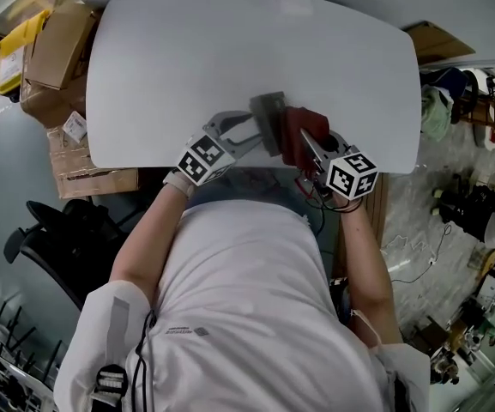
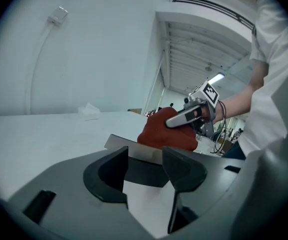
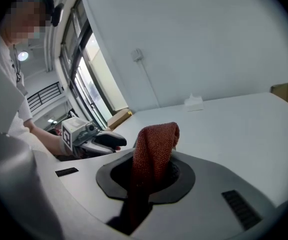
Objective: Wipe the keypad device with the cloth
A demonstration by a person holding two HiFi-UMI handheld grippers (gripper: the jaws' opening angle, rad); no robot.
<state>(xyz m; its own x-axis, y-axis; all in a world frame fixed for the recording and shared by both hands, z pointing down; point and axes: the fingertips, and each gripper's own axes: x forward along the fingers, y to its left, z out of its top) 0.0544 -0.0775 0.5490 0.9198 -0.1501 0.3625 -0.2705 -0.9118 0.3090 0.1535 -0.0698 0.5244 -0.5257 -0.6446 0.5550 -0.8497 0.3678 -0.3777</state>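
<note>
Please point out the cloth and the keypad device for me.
cloth point(image 3: 153, 144), right gripper view, on its upright woven fold.
keypad device point(image 2: 144, 154), left gripper view, on its pale near edge.

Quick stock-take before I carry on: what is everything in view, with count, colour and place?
table: one, white, in front of the person.
keypad device: one, grey, tilted above the table's near edge.
cloth: one, red-brown, bunched at the keypad device's right side.
small white item: one, table's far side; too small to identify.
cardboard boxes: several, brown, left of the table.
chair: one, black, lower left.
left gripper: one, grey, closed on the keypad device.
right gripper: one, grey, closed on the cloth.
</note>
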